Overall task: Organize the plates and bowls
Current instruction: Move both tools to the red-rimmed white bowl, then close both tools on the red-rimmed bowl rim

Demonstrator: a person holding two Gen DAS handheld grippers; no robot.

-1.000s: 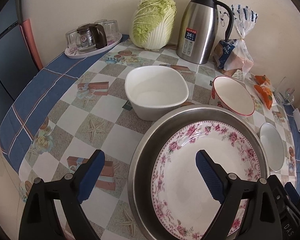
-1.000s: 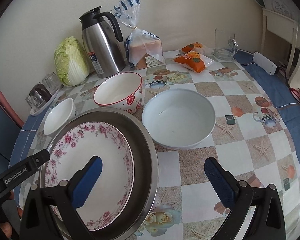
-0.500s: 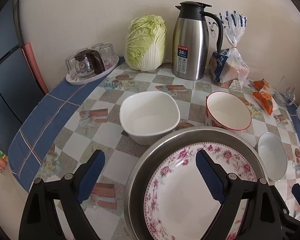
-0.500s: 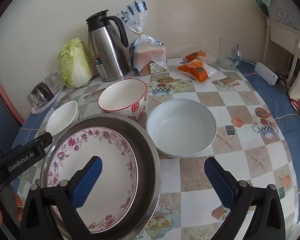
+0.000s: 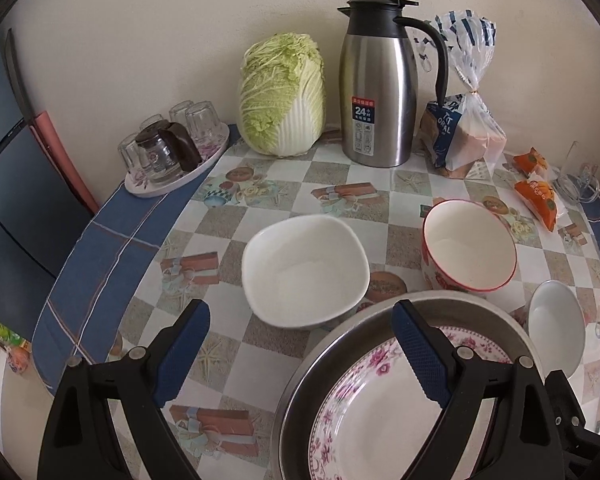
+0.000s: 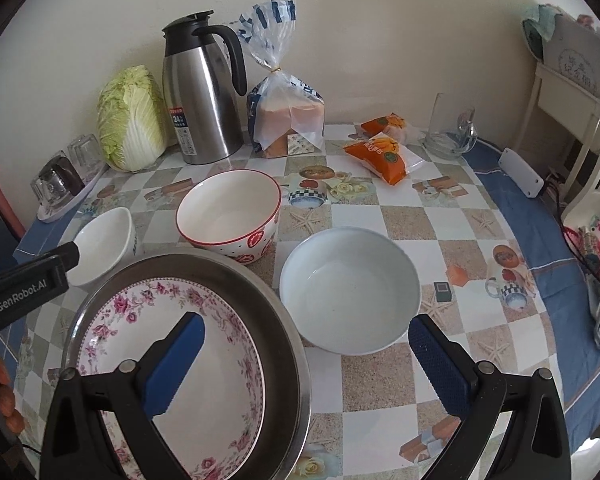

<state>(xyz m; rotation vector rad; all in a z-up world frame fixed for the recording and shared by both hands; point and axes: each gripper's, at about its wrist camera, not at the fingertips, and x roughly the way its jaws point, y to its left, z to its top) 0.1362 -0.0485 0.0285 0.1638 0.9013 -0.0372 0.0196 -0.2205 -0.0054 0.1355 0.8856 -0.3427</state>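
A pink floral plate (image 5: 384,420) (image 6: 140,320) lies inside a wide steel basin (image 5: 300,392) (image 6: 276,320) near the table's front. Behind it stand a squarish white bowl (image 5: 304,272) (image 6: 100,244), a red-rimmed bowl (image 5: 468,244) (image 6: 228,212) and a round pale bowl (image 5: 556,328) (image 6: 348,288). My left gripper (image 5: 300,356) is open and empty, hovering above the front of the white bowl and the basin's left rim. My right gripper (image 6: 308,364) is open and empty, above the basin's right rim and the pale bowl's front.
Along the wall stand a cabbage (image 5: 284,96), a steel thermos jug (image 5: 380,84), a bagged bread loaf (image 5: 464,136), orange snack packets (image 6: 384,152), a glass pitcher (image 6: 452,128) and a tray of glasses (image 5: 172,148). A white power strip (image 6: 520,172) lies at the right edge.
Both grippers have drawn back and risen from the dishes, so more of the table and wall shows. Both stay open and empty. No dish has moved.
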